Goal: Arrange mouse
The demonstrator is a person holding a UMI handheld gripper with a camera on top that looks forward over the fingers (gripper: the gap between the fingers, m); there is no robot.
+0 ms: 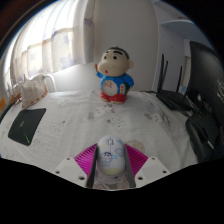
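Observation:
A white computer mouse [110, 157] with faint printed patterns sits between my gripper's [111, 163] two fingers, its nose pointing away from me. The magenta pads [88, 159] press against both of its sides. The mouse is held just above or at the white tablecloth [70, 120]; I cannot tell if it touches the cloth.
A cartoon boy figure [115, 76] in a red shirt stands on the table beyond the fingers. A black mouse mat [25, 126] lies to the left. Dark objects, like a keyboard [180, 100], lie to the right. A white wall and window are behind.

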